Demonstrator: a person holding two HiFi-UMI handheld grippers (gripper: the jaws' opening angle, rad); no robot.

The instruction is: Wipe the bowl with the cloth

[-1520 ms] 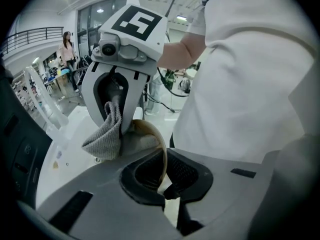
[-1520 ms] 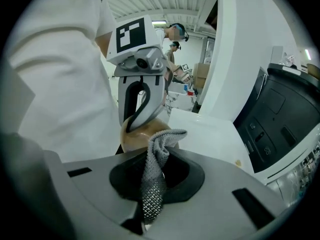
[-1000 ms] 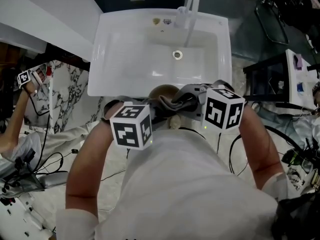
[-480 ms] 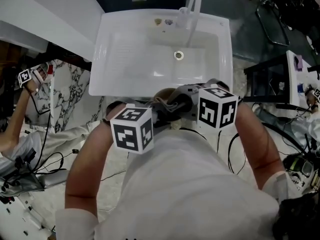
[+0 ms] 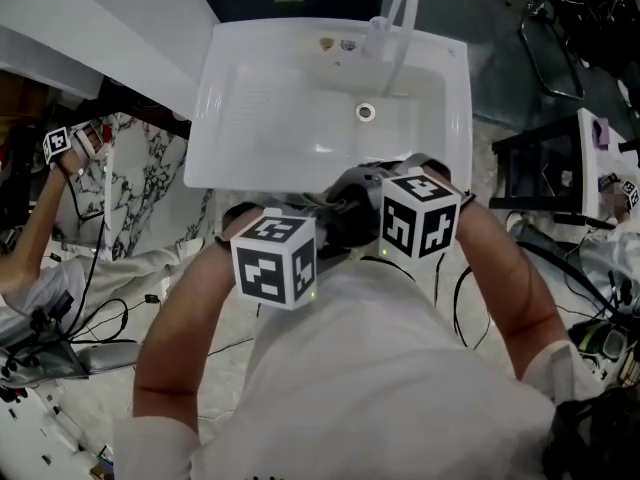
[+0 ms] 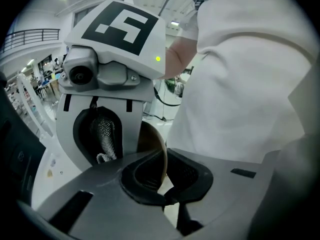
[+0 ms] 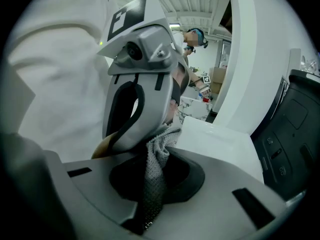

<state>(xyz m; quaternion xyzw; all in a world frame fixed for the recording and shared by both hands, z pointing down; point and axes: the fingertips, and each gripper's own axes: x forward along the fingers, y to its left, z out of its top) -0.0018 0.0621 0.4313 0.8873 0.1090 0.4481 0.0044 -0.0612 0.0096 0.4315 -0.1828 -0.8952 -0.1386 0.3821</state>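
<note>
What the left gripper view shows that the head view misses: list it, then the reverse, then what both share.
Only the left gripper view shows how things are held: the left gripper is shut on the brown bowl's rim, and the grey mesh cloth sits between the right gripper's jaws.
Only the head view shows the white sink, its drain and the faucet.
Both show the right gripper's marker cube and the person's white shirt.
</note>
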